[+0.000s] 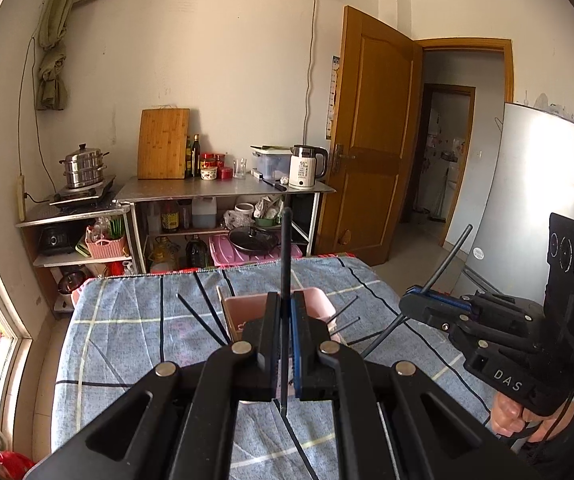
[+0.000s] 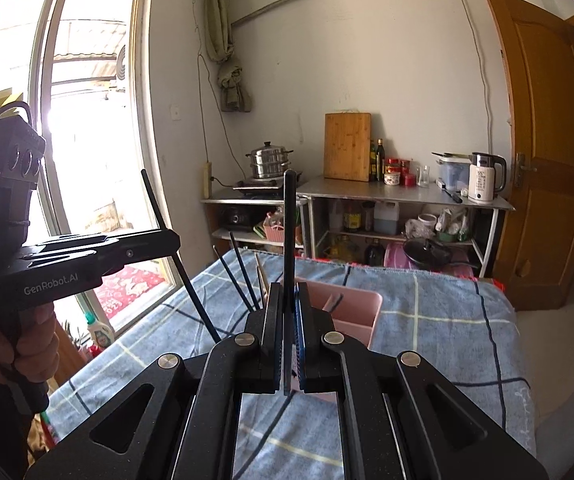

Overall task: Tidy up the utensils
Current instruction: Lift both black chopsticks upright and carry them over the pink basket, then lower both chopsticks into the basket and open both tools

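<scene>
each claw (image 1: 285, 320) (image 2: 289, 312) pinches one black chopstick (image 1: 286, 248) upright, so you can drop it into the pink bin (image 1: 319, 300) just ahead.

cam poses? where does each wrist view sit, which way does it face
Left wrist: on the left gripper, facing the kitchen shelves; right gripper and hand at right.
Right wrist: on the right gripper, facing window and shelves; left gripper at left.
Shared: pink container, plaid cloth, one black chopstick per gripper.
</scene>
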